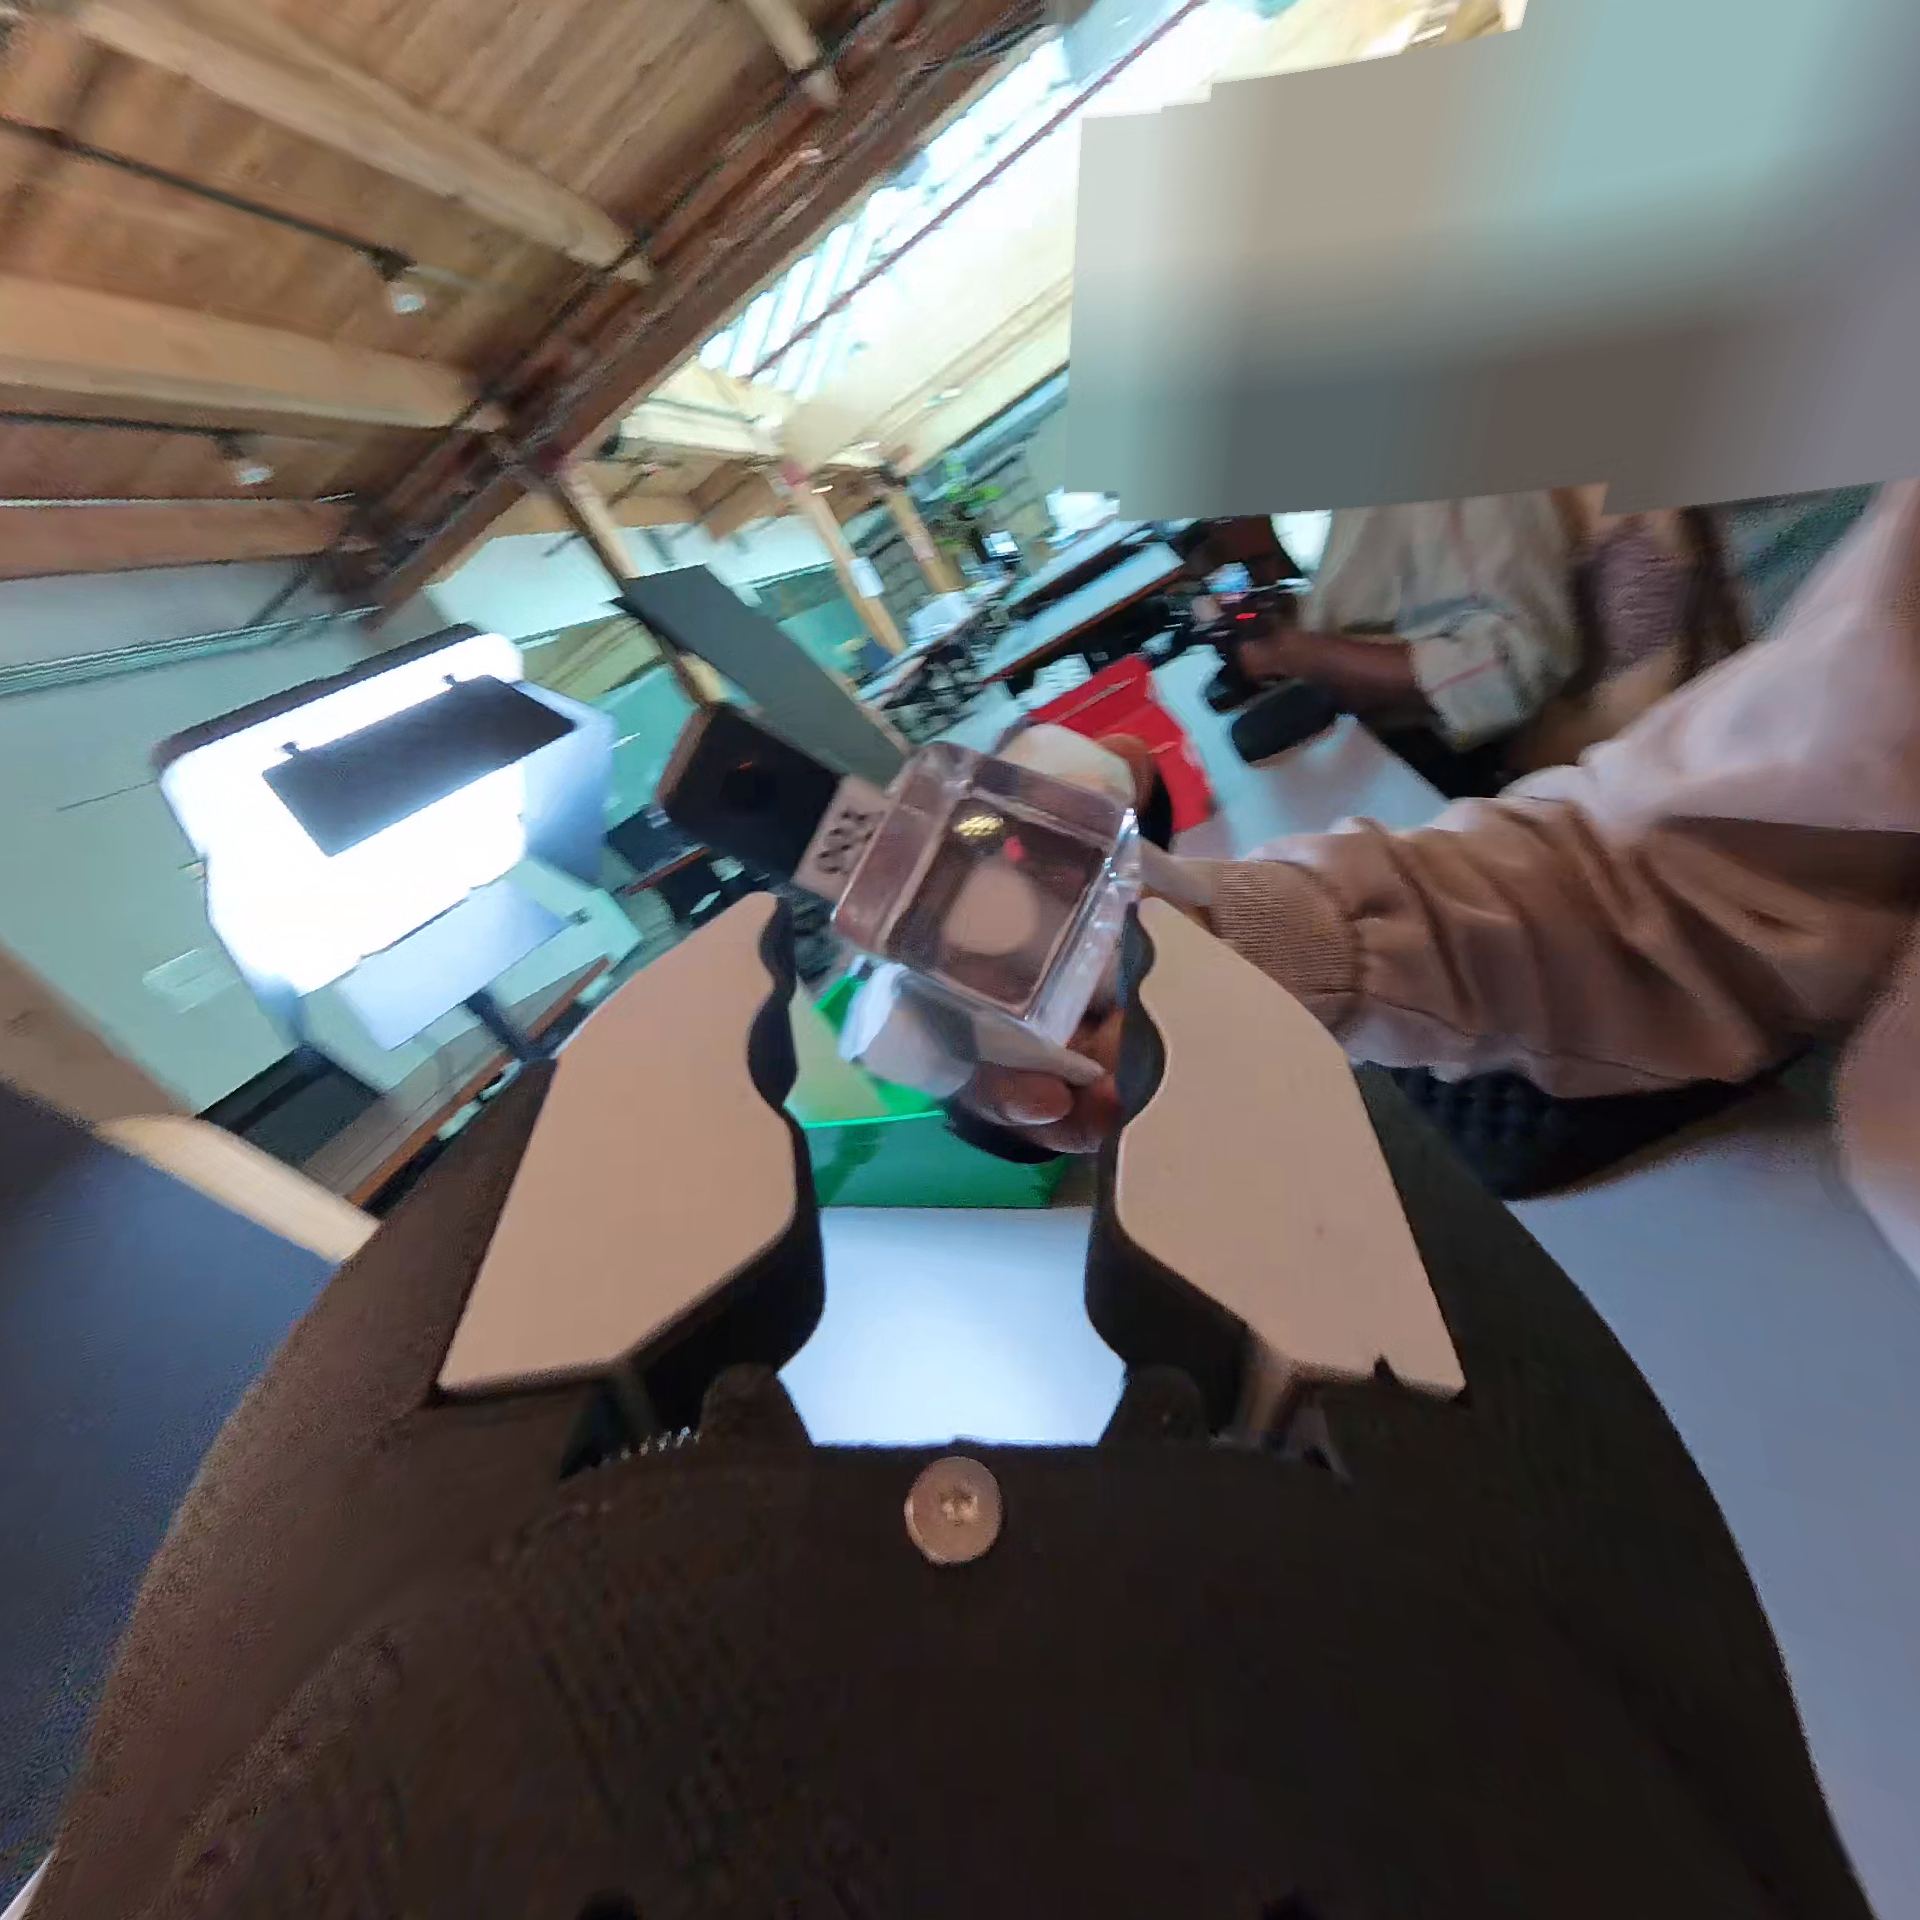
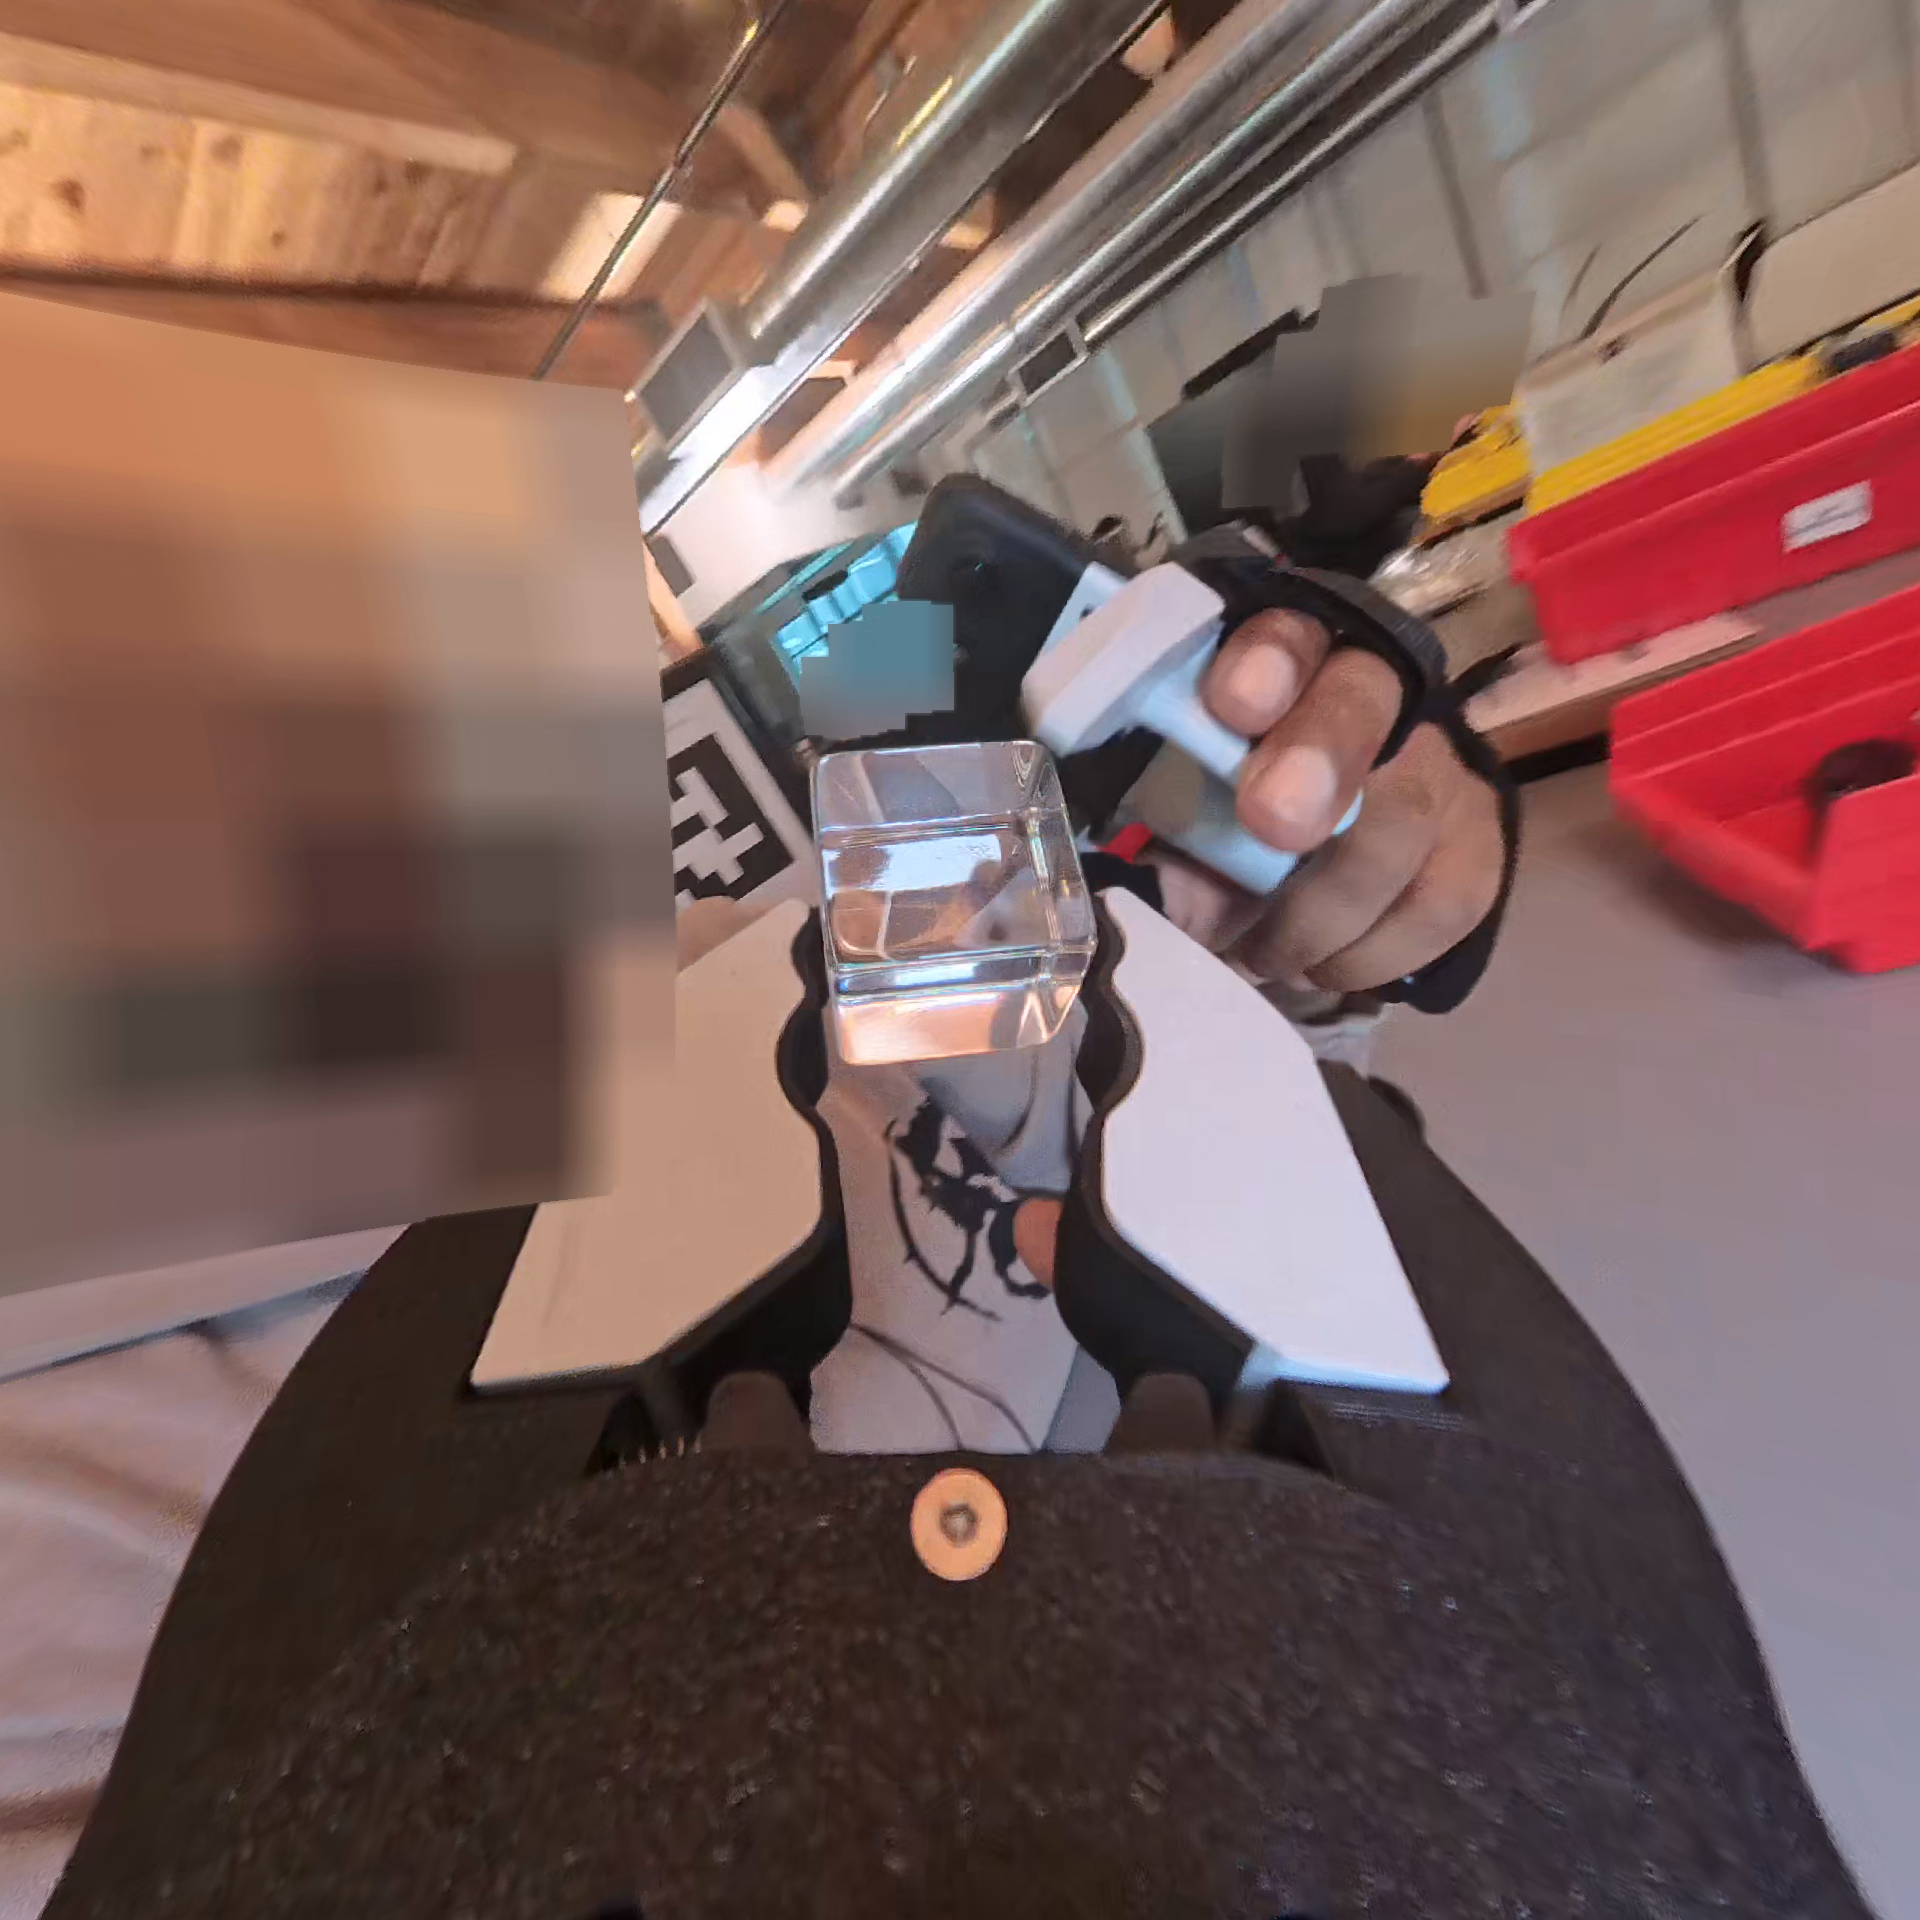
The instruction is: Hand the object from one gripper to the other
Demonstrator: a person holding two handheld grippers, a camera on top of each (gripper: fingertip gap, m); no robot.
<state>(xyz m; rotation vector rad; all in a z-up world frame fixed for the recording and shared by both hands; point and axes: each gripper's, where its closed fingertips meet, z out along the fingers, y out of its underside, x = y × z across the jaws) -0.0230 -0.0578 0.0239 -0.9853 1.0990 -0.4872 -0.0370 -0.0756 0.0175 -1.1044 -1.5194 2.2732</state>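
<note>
A clear cube [image 2: 951, 894] sits between the fingertips of my right gripper [image 2: 951, 925], which is shut on it and holds it up in the air. In the left wrist view the same cube [image 1: 982, 883] lies between the tips of my left gripper [image 1: 956, 935]. That gripper is open: the cube is close to its right finger [image 1: 1226, 1122], with a gap to its left finger [image 1: 665, 1122]. The right gripper's black body [image 1: 748, 790] shows behind the cube. A gloved hand holds the left gripper's white handle [image 2: 1132, 686] just beyond the cube.
A green bin [image 1: 914, 1153] stands on the white table [image 1: 951, 1330] below the grippers. Red bins [image 2: 1766, 748] stand at the right on the grey surface [image 2: 1610, 1195]. A person's sleeved arm [image 1: 1558, 914] reaches in from the right. A bright light panel [image 1: 364, 810] stands at the left. My left and right fingertips are right by each other.
</note>
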